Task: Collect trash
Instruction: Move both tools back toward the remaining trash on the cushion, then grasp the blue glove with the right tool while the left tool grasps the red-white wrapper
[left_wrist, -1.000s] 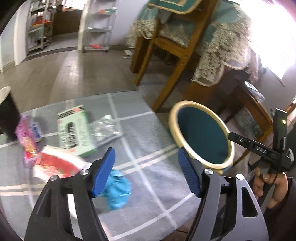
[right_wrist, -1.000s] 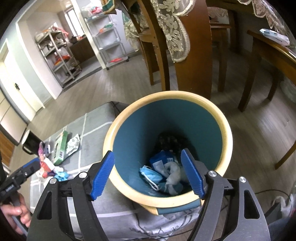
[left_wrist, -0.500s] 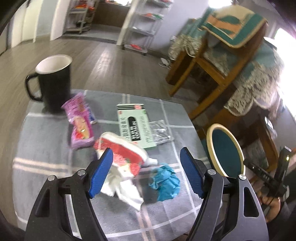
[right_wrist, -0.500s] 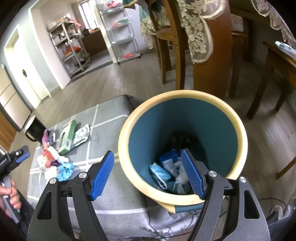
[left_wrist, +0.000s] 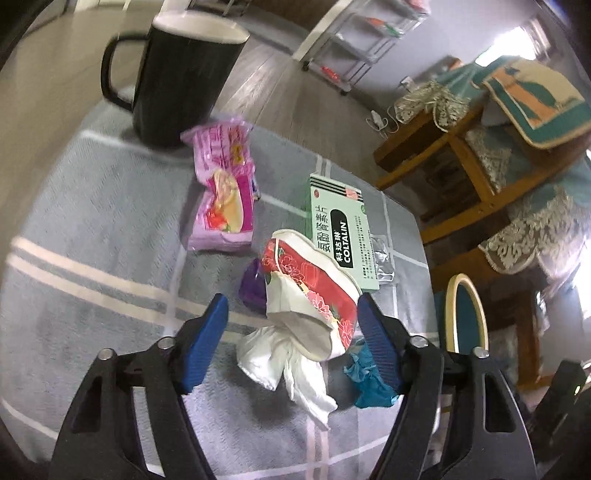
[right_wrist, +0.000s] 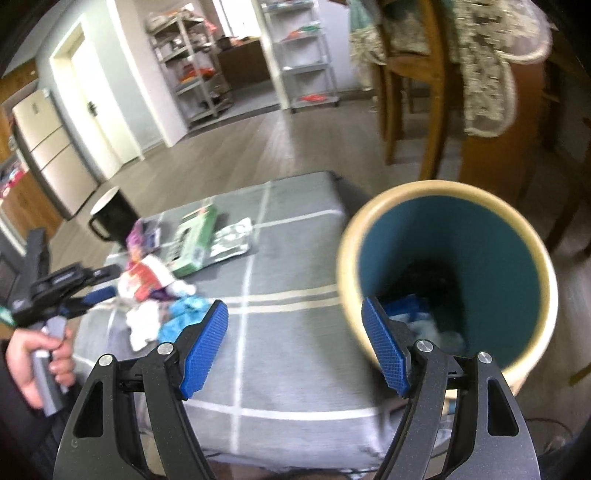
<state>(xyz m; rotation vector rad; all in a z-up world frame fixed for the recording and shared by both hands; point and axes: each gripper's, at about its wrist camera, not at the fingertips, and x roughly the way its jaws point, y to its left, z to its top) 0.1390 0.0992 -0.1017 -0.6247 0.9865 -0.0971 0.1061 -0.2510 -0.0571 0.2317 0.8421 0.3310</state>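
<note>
My left gripper (left_wrist: 291, 339) is open, its jaws either side of a red-and-white paper cup (left_wrist: 314, 291) lying on its side with a white tissue (left_wrist: 288, 365) spilling out. A crumpled blue glove (left_wrist: 369, 376) lies by the right finger. A purple piece (left_wrist: 253, 288), a pink wrapper (left_wrist: 225, 195), a green medicine box (left_wrist: 341, 232) and a clear blister pack (left_wrist: 382, 262) lie beyond. My right gripper (right_wrist: 295, 347) is open and empty above the grey cloth (right_wrist: 288, 266), left of the teal bin (right_wrist: 450, 273), which holds trash.
A black mug (left_wrist: 181, 74) stands at the far edge of the cloth-covered table. Wooden chairs (left_wrist: 480, 155) with lace covers stand beyond the bin. Metal shelves (right_wrist: 303, 55) line the far wall. My left gripper also shows in the right wrist view (right_wrist: 92, 295).
My left gripper has swung left from the bin and closed in on the red cup and tissue. My right gripper has pulled back left from over the bin toward the table.
</note>
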